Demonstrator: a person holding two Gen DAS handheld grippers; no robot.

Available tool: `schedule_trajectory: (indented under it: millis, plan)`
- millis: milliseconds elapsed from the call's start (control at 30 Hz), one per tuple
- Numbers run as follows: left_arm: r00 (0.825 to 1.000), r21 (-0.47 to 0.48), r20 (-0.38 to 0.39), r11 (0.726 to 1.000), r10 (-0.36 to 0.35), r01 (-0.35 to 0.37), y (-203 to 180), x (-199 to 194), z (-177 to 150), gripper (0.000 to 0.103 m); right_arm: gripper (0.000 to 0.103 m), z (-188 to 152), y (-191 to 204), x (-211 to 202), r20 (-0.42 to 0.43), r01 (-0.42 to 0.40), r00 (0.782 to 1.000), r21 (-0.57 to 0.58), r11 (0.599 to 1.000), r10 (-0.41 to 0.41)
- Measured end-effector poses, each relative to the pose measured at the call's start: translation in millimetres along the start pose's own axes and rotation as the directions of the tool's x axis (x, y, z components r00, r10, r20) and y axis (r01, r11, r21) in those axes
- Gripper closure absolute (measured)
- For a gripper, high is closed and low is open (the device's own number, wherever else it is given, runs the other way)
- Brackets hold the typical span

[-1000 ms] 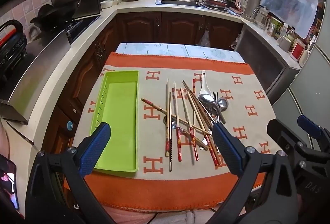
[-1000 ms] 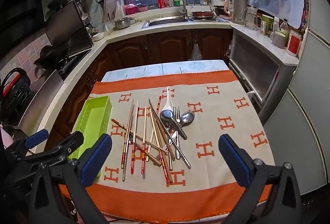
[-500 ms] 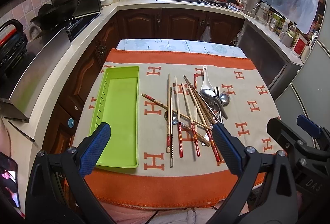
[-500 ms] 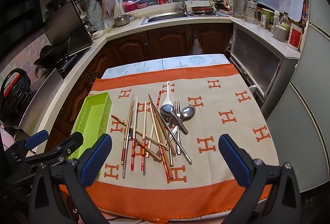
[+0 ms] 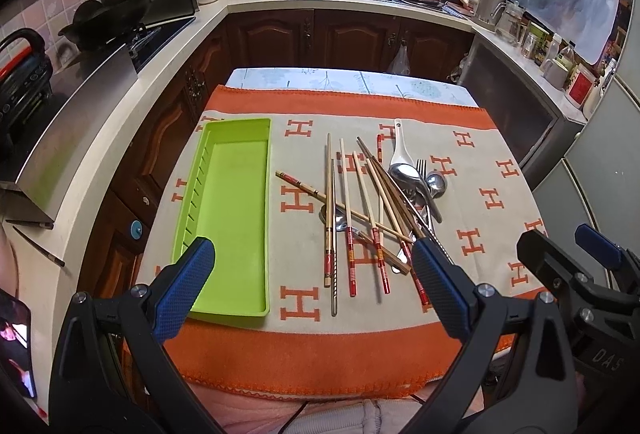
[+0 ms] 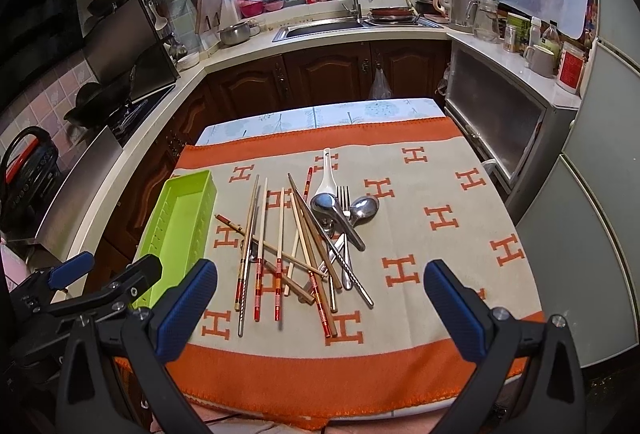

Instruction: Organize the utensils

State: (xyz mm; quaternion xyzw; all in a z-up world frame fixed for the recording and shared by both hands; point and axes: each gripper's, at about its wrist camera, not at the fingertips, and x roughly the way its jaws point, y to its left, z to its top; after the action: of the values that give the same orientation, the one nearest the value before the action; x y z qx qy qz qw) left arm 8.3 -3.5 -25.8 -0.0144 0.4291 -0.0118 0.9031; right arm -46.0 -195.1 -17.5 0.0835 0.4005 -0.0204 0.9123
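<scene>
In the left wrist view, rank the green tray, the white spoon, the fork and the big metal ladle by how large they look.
Largest to smallest as they look:
1. green tray, by far
2. big metal ladle and white spoon: they look alike, and overlap hides part of each, so unranked
3. fork, mostly hidden, so its place is unsure

Table (image 5: 352, 80) under orange-bordered cloth (image 5: 492, 194); green tray (image 5: 236, 218) beside piled utensils (image 5: 376, 202)

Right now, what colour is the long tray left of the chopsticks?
Lime green. The tray is plain plastic with nothing in it, clearest in the left wrist view.
</scene>
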Motion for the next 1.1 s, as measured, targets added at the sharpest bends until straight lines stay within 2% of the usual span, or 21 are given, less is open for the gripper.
schedule_trajectory:
  millis: [1100]
  plan:
    - [1.000, 0.002, -0.012, 1.000, -0.012, 0.012, -0.2, -0.1, -10.7, 0.005, 0.000, -10.1, 0.8, -8.3, -0.012, 0.006, 1.000, 0.009, 1.000, -0.006]
